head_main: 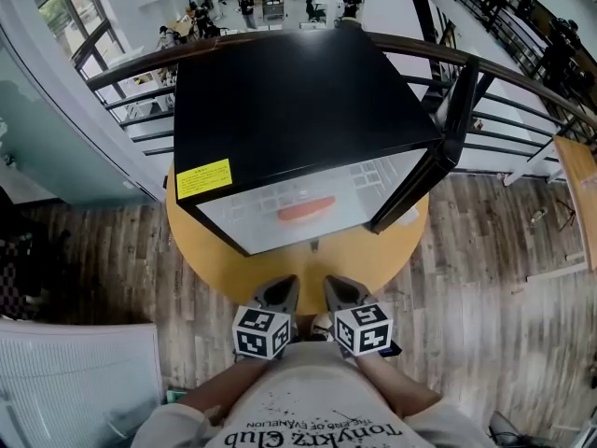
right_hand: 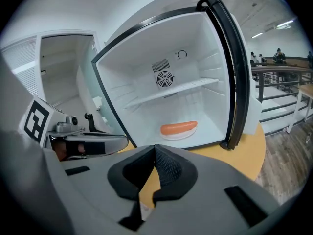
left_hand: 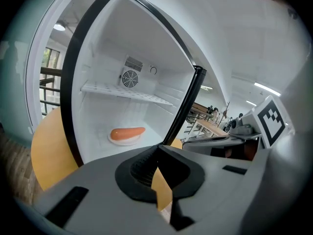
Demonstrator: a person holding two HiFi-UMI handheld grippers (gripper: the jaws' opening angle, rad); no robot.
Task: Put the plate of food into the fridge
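Note:
A black mini fridge (head_main: 298, 110) stands on a round yellow table (head_main: 280, 261) with its door (head_main: 438, 147) swung open to the right. On the white floor inside lies a small white plate with an orange sausage (head_main: 306, 211), below the wire shelf (right_hand: 171, 92). The plate with the sausage (left_hand: 127, 133) shows in the left gripper view, and in the right gripper view the plate (right_hand: 179, 129) lies ahead of the jaws. My left gripper (head_main: 278, 292) and right gripper (head_main: 343, 292) hang side by side at the table's near edge, apart from the fridge. Both are shut with nothing between their jaws.
The open door (right_hand: 234, 82) stands at the right of the fridge opening. A dark railing (head_main: 522, 82) runs behind the table over a lower hall. Wooden floor (head_main: 485, 269) surrounds the table, a white slatted panel (head_main: 75, 381) lies at lower left, and a wooden board (head_main: 580, 194) at far right.

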